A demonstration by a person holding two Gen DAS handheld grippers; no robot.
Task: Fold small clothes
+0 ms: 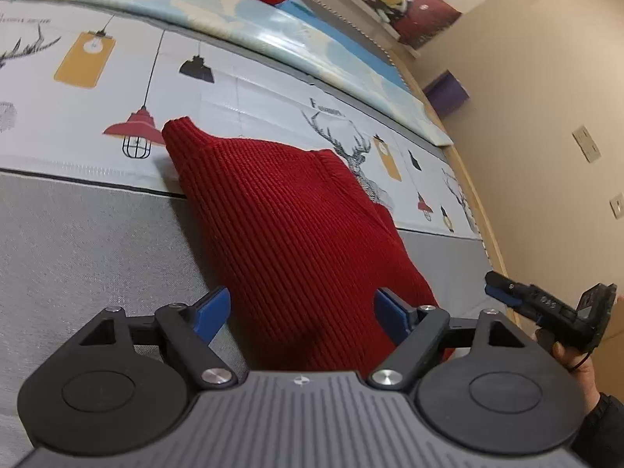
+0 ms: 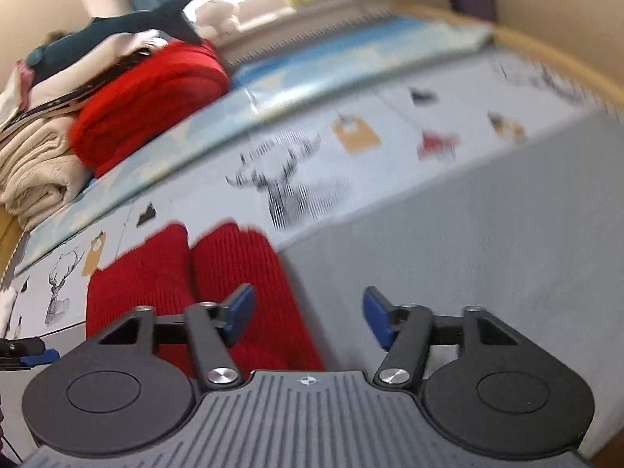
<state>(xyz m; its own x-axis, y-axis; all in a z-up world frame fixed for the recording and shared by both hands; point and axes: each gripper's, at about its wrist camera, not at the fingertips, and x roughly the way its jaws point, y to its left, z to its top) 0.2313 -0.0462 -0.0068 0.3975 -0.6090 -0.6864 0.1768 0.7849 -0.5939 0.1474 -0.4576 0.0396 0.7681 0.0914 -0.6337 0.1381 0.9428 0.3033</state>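
A red ribbed knit garment [image 1: 296, 230] lies folded on the bed's grey sheet [image 1: 89, 241], its upper end overlapping the smooth printed mat [image 1: 241, 89] with deer and lamp drawings. The left gripper [image 1: 302, 314] hovers over the knit, jaws spread wide and gripping nothing. The right gripper [image 2: 308, 318] hangs just right of the knit above grey fabric, jaws spread and empty. Beyond the knit, folded clothes [image 2: 117, 117] sit stacked.

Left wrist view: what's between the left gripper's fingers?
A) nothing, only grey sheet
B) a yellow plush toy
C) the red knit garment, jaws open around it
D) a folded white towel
C: the red knit garment lies across the gap of the left gripper, and the blue fingers stand wide apart without pressing on it.
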